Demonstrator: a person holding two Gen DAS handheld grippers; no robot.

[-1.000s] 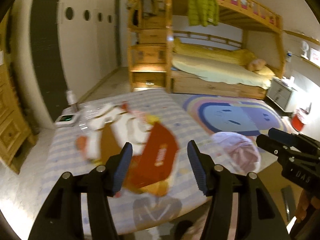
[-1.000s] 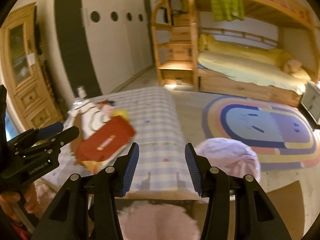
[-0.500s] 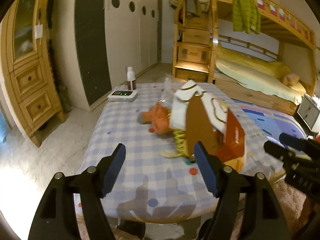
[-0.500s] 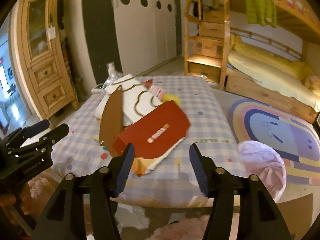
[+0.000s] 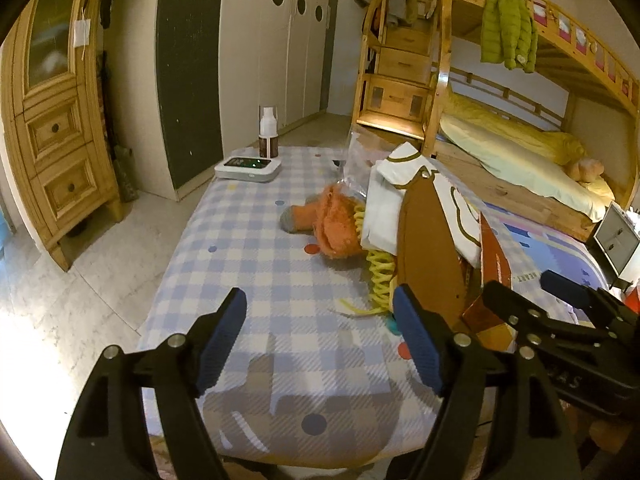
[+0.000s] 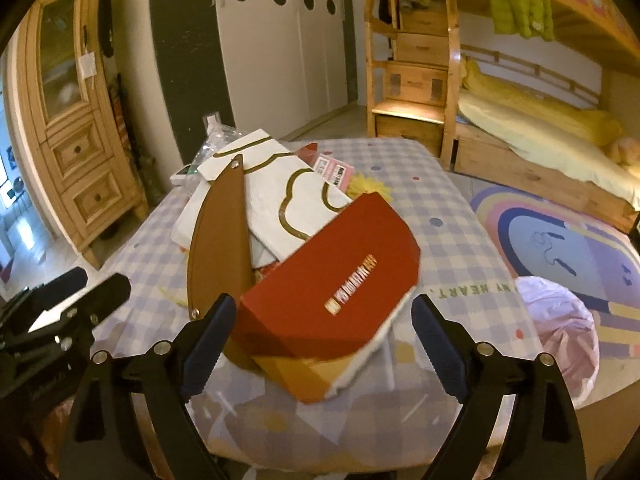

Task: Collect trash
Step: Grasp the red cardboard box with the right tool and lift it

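A pile of trash lies on the checked tablecloth (image 5: pixel 248 264): an orange plush thing (image 5: pixel 334 224), yellow curly strips (image 5: pixel 378 276), a white box with gold trim (image 6: pixel 280 196), a brown flap (image 6: pixel 218 240) and a red box (image 6: pixel 336 280). My right gripper (image 6: pixel 322 344) is opening wide, and the near end of the red box lies between its fingertips without the pads touching it. My left gripper (image 5: pixel 320 336) is also opening over bare cloth left of the pile, with the brown flap (image 5: pixel 428 256) just beyond its right finger. Each gripper shows at the edge of the other's view.
A white device (image 5: pixel 248 166) and a spray bottle (image 5: pixel 268 132) stand at the table's far corner. A wooden cabinet (image 5: pixel 56 140) stands on the left and a bunk bed (image 5: pixel 520 148) on the right. A lilac plastic bag (image 6: pixel 560 332) sits on the floor by the rug (image 6: pixel 560 240).
Both grippers have come in lower and closer to the table, and both pairs of jaws have widened. The left view has swung towards the cabinet. The red box now sits between the right fingertips.
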